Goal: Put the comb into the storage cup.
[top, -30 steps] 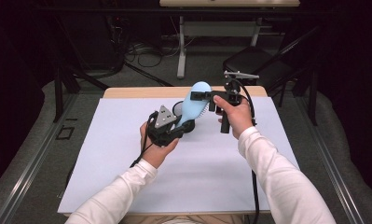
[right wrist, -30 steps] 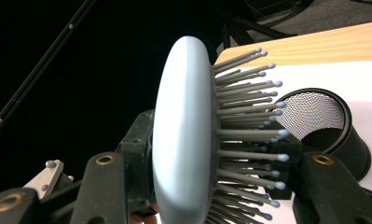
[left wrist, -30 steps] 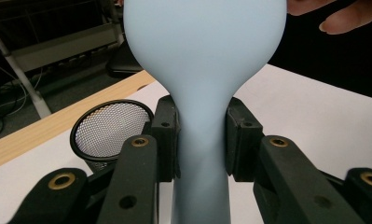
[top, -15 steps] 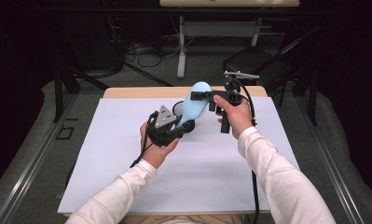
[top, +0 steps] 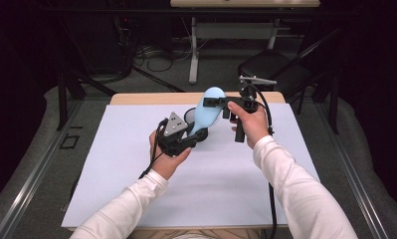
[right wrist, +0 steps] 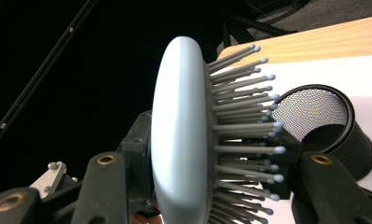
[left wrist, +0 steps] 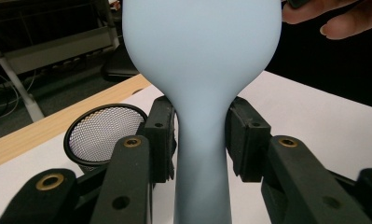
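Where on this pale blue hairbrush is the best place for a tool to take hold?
On the narrow handle of the hairbrush, just below the flare into the head, coming from the handle end with a jaw on each flat-free side. The neck there is slim and smooth, while the head is wide and bristled on one face, so pads seat poorly.

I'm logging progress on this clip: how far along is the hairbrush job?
Done: the hairbrush is lifted off the table. In hand: the right gripper clamps its head, while the left gripper's jaws have just been opening around the handle. Left: putting it into the mesh cup, likely.
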{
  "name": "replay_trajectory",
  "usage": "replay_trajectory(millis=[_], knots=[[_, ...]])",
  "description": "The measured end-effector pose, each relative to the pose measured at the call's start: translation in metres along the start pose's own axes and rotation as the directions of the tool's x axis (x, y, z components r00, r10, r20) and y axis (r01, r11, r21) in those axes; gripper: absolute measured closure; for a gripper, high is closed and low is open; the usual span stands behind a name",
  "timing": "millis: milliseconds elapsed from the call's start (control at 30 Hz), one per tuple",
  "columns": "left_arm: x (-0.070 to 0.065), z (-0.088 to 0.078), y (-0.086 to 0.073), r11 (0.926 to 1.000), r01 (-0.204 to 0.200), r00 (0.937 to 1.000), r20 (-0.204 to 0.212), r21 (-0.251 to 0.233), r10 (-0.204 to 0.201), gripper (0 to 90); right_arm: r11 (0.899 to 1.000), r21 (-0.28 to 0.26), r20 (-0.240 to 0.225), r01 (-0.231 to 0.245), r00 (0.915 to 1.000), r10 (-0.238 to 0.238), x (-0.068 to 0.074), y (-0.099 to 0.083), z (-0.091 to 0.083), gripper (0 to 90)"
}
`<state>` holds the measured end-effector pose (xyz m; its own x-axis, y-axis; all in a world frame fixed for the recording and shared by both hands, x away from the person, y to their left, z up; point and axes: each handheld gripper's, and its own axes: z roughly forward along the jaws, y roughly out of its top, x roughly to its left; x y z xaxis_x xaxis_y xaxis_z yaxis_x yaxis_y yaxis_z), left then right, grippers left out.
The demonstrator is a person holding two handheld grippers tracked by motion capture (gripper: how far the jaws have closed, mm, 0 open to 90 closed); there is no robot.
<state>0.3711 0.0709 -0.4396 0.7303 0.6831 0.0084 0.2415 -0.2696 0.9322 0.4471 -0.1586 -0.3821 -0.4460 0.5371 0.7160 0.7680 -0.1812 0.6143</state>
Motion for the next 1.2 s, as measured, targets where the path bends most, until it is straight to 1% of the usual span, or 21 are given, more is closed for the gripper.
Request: replay_trajectory(millis=[67,233,500,667,800,900,1067,1133,1200], knots=[[0.000,0.000,-0.001,1.0000,0.003,1.0000,0.002,-0.003,-0.003,62.6,1.000,0.001,0.002,0.005,1.0000,-0.005,0.000,0.000,0.000,47.7],[0.001,0.000,-0.002,0.9999,0.011,0.9999,0.008,-0.008,-0.011,57.9,1.000,0.004,0.000,-0.001,1.0000,0.001,0.000,-0.001,0.001,47.7],[0.005,-0.001,-0.004,0.9991,0.039,0.9990,0.021,-0.019,-0.039,50.1,1.000,0.004,0.002,-0.006,1.0000,0.006,-0.002,-0.001,0.001,47.7],[0.007,-0.002,-0.005,0.9982,0.054,0.9980,0.034,-0.025,-0.053,47.0,1.000,0.000,0.004,-0.009,0.9999,0.009,-0.003,-0.001,0.001,47.7],[0.006,-0.003,-0.005,0.9972,0.065,0.9971,0.042,-0.038,-0.064,44.7,1.000,-0.007,0.001,-0.005,1.0000,0.005,-0.002,-0.001,0.001,47.7],[0.004,-0.005,-0.004,0.9972,0.062,0.9970,0.049,-0.041,-0.060,43.4,1.000,-0.005,0.002,-0.008,1.0000,0.008,-0.003,-0.001,0.001,47.7],[0.001,-0.008,-0.004,0.9979,0.047,0.9982,0.040,-0.044,-0.045,40.8,1.000,-0.009,0.007,-0.009,0.9999,0.009,-0.004,-0.001,0.000,47.7],[0.000,-0.009,-0.004,0.9984,0.039,0.9989,0.028,-0.041,-0.037,39.9,1.000,-0.008,0.010,-0.008,0.9999,0.008,-0.005,-0.001,-0.001,47.8],[0.000,-0.010,-0.004,0.9983,0.038,0.9990,0.026,-0.044,-0.037,39.2,1.000,-0.012,0.012,-0.007,0.9999,0.007,-0.005,0.000,-0.001,47.8]])
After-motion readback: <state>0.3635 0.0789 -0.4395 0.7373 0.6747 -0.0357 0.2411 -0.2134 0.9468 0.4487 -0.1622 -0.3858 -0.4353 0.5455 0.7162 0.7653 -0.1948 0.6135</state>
